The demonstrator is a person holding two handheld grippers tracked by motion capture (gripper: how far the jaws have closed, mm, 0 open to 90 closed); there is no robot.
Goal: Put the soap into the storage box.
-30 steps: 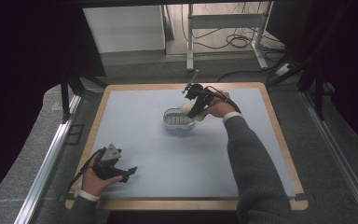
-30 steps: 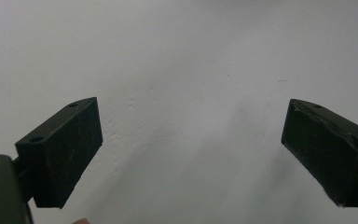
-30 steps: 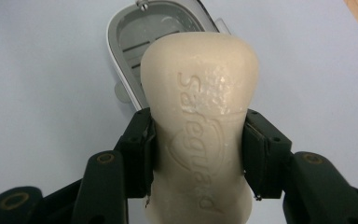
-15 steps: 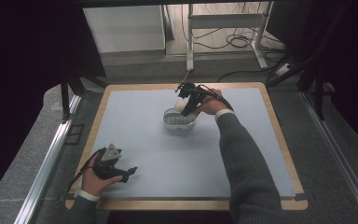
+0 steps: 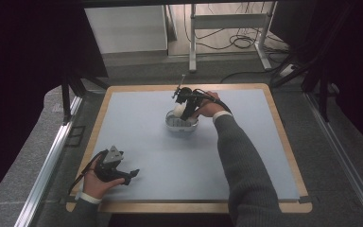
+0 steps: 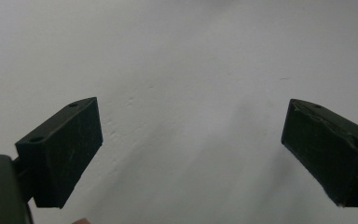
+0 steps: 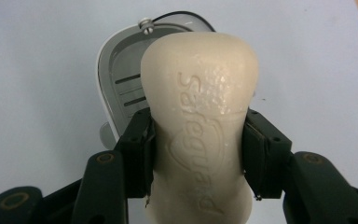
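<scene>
A cream bar of soap [image 7: 199, 126] with raised lettering is pinched at its waist between both pads of my right gripper [image 7: 198, 154]. Just beyond it lies a white oval soap dish [image 7: 121, 88] with a slotted grey inner tray. In the high view my right gripper [image 5: 185, 108] holds the soap [image 5: 180, 110] over the soap dish [image 5: 180, 124] near the middle of the mat, tilted downward. My left gripper [image 5: 131, 175] rests near the mat's front left corner. Its jaws [image 6: 191, 154] stand wide apart over the bare surface with nothing between them.
A pale blue mat [image 5: 170, 156] covers a wooden-edged table [image 5: 283, 137]. Metal rails [image 5: 42, 165] run along both sides. Behind the table are a white cabinet [image 5: 125, 28], a metal stand [image 5: 227, 21] and floor cables [image 5: 246, 42].
My right gripper has carried the soap leftward and down, from beside the dish's far right edge to directly over the dish. The left gripper has stayed put.
</scene>
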